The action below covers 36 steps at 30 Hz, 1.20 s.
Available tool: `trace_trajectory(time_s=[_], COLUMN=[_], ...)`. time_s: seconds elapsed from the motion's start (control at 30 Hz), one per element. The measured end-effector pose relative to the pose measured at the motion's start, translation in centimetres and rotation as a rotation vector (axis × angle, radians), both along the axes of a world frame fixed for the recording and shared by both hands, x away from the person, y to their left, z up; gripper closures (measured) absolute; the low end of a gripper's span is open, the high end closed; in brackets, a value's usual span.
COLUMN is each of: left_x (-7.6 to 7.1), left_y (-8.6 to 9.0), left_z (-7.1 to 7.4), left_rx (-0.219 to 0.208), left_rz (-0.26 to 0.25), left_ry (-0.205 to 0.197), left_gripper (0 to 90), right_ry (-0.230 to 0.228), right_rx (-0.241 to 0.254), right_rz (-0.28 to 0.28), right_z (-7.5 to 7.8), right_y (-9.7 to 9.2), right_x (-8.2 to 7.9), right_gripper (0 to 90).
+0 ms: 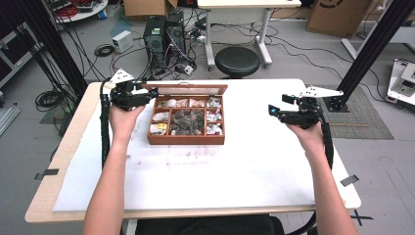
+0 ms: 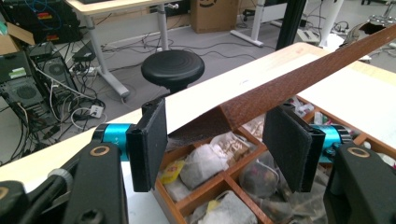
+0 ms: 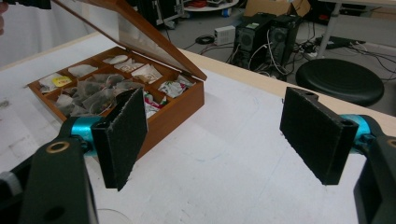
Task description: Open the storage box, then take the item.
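A wooden tea box (image 1: 186,139) with several compartments of tea bags (image 1: 188,120) stands at the middle back of the table. Its glass lid (image 1: 188,89) is raised and tilted back. My left gripper (image 1: 152,93) is at the lid's left front corner. In the left gripper view the gripper (image 2: 219,109) is open, and the lid's brown corner (image 2: 243,105) lies between the pads (image 2: 149,144) without touching them. My right gripper (image 1: 272,110) hovers open to the right of the box with nothing in it. The right gripper view has that gripper (image 3: 217,95) with the box (image 3: 168,109) and the lid (image 3: 140,32) to its left.
A white sheet (image 1: 195,176) covers the tabletop. Behind the table are a black stool (image 1: 237,61), computer towers (image 1: 164,32) and loose cables on the floor. Black frame posts (image 1: 372,46) stand at both back corners.
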<state>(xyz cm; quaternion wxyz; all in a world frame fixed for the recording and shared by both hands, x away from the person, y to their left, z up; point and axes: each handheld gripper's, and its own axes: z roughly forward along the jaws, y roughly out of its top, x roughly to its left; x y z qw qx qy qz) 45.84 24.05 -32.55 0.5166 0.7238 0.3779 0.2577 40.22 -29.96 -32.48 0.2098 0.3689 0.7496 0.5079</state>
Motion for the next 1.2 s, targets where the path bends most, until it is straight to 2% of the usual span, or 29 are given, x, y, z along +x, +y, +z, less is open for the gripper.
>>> trace_trajectory(time_s=[0.3, 0.63, 0.9, 1.2], left_x=[0.5, 0.3, 0.4, 0.4], left_y=[0.0, 0.0, -0.1, 0.0], left_z=[0.1, 0.2, 0.2, 0.2], left_rx=[-0.036, -0.023, -0.032, -0.032], left_rz=[0.015, 0.015, 0.022, 0.014], left_ry=[-0.005, 0.001, -0.005, -0.004], left_gripper=[40.1, 40.1, 40.1, 40.1], right_ry=[-0.005, -0.010, -0.010, -0.005], right_rx=[0.007, 0.011, 0.009, 0.010], right_rz=[-0.006, -0.013, -0.009, 0.034], right_z=[0.3, 0.4, 0.5, 1.1], right_y=[-0.1, -0.2, -0.1, 1.3], right_x=[0.0, -0.3, -0.5, -0.3], right_gripper=[23.6, 23.6, 23.6, 23.6])
